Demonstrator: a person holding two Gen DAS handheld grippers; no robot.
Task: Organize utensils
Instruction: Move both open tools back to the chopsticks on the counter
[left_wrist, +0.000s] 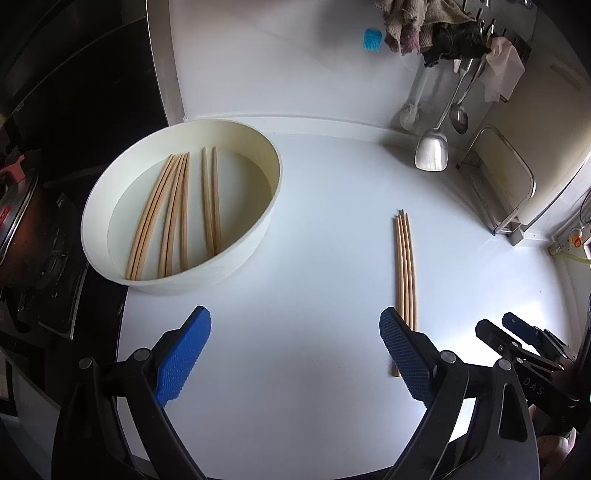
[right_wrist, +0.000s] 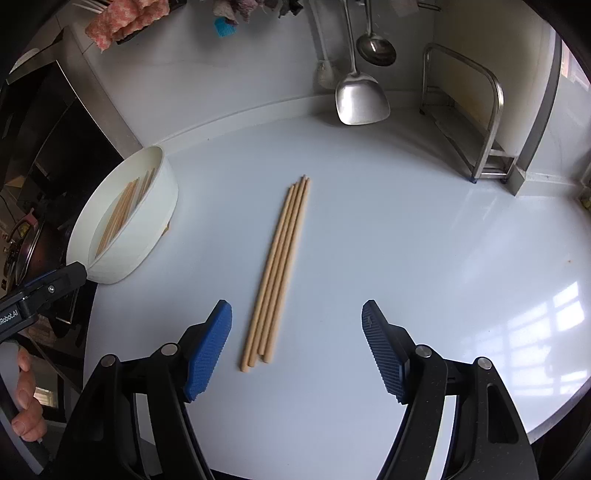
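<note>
Both grippers (left gripper (left_wrist: 295, 325), right gripper (right_wrist: 296, 319)) spread and empty above the loose chopsticks (right_wrist: 279, 269), perhaps four, beside the white tub (left_wrist: 177, 284).

Daylit kitchen, sharp in the middle, dark and bent at the rims

Cool daylight falls on the white counter (right_wrist: 369, 206); in the right wrist view a window reflection (right_wrist: 546, 325) glares on its right side. Shadows are soft and short, as under the bowl (left_wrist: 177, 266). Both fisheye views bow straight lines, curve the chopsticks (left_wrist: 404, 266) and fade to black corners. The stove (left_wrist: 40, 229) side is dim. Focus holds across the counter; the hanging cloths (left_wrist: 413, 26) look slightly soft.
</note>
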